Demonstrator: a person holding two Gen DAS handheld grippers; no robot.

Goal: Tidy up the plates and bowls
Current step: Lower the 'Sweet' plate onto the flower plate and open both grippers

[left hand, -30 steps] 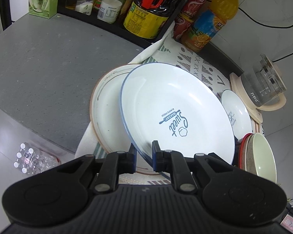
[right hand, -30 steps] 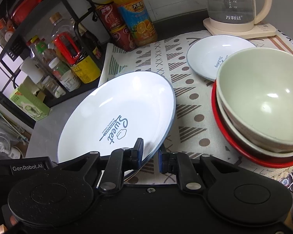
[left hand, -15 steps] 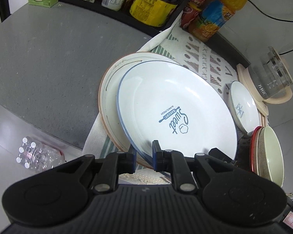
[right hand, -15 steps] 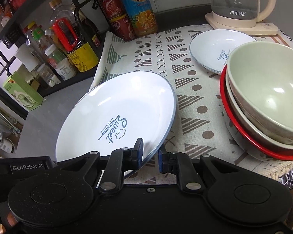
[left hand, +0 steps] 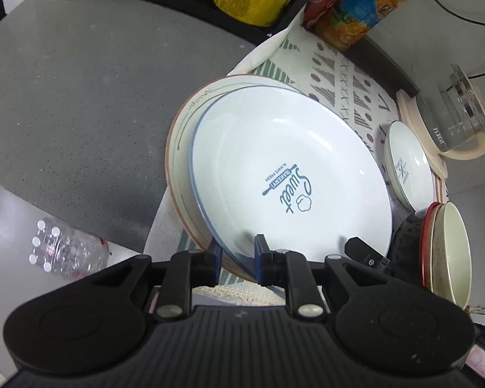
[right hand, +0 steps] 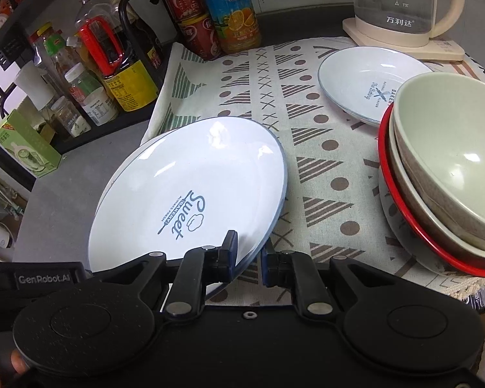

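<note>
Plate (left hand: 287, 174) gripped at its near rim by both grippers, left (left hand: 237, 255) and right (right hand: 248, 253), above a brown-rimmed plate (left hand: 181, 148); bowls (right hand: 446, 174) and saucer (right hand: 368, 87) near.

- The white plate (left hand: 291, 174) now sits nearly centred over the brown-rimmed plate (left hand: 181, 148), covering most of it.
- In the right wrist view, the white plate (right hand: 190, 194) lies lower in frame.
</note>
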